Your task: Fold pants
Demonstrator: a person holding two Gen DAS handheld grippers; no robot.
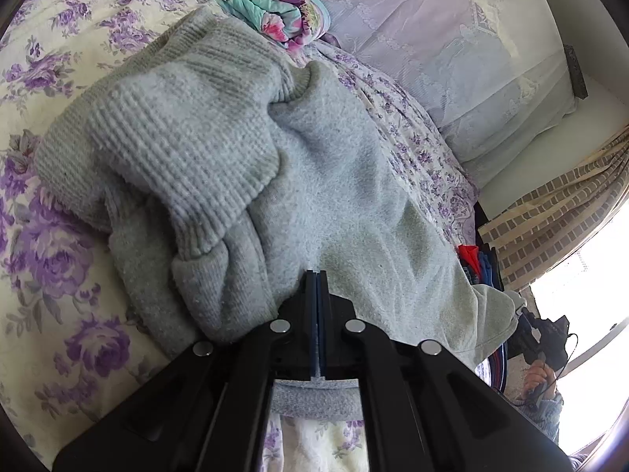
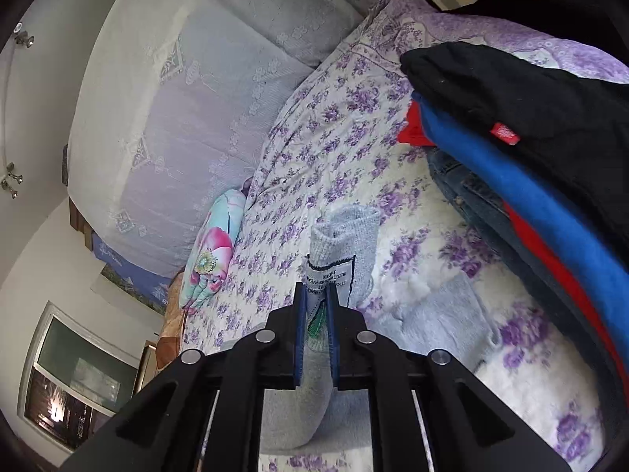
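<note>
One pair of grey pants [image 1: 298, 181] bunched on the bed [image 1: 59, 275]. Left tool [image 1: 317, 275] clamped on its near edge; right tool [image 2: 315, 295] pinching a label-bearing end. One stack of folded clothes [image 2: 530, 165] right; one rolled floral blanket [image 2: 212, 247] far left.

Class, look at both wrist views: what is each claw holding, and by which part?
Both hold the grey pants. The left claw pinches an edge of the fleece; the right claw grips the fabric at the sewn-in care label.
</note>
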